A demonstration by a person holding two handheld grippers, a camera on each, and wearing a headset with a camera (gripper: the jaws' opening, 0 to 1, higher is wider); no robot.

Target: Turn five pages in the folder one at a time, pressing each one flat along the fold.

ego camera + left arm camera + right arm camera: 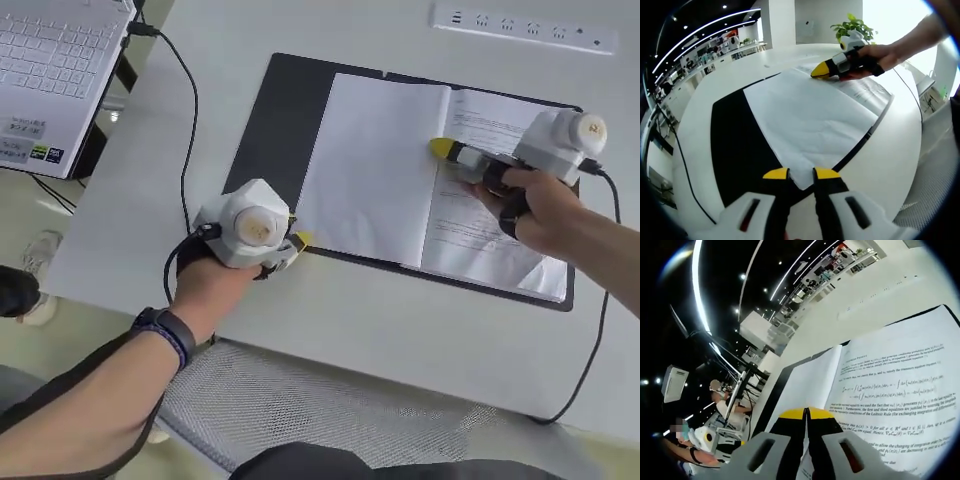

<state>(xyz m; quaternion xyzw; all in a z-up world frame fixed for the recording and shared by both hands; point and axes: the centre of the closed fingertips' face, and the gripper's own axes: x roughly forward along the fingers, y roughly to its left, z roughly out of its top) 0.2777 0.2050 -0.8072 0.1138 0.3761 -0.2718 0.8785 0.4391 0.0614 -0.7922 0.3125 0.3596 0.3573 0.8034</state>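
The left gripper [297, 242] sits at the near edge of the folder [268, 130], fingers slightly apart around a corner of the blank page [370, 170]. The right gripper [441, 149], fingers pressed together, rests on the fold. Open bench [400, 330] lies in front.

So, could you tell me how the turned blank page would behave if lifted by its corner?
Probably floppy: the turned page is a single thin sheet and would likely sag. It seems light, and may lift back, since the right gripper presses at the fold.
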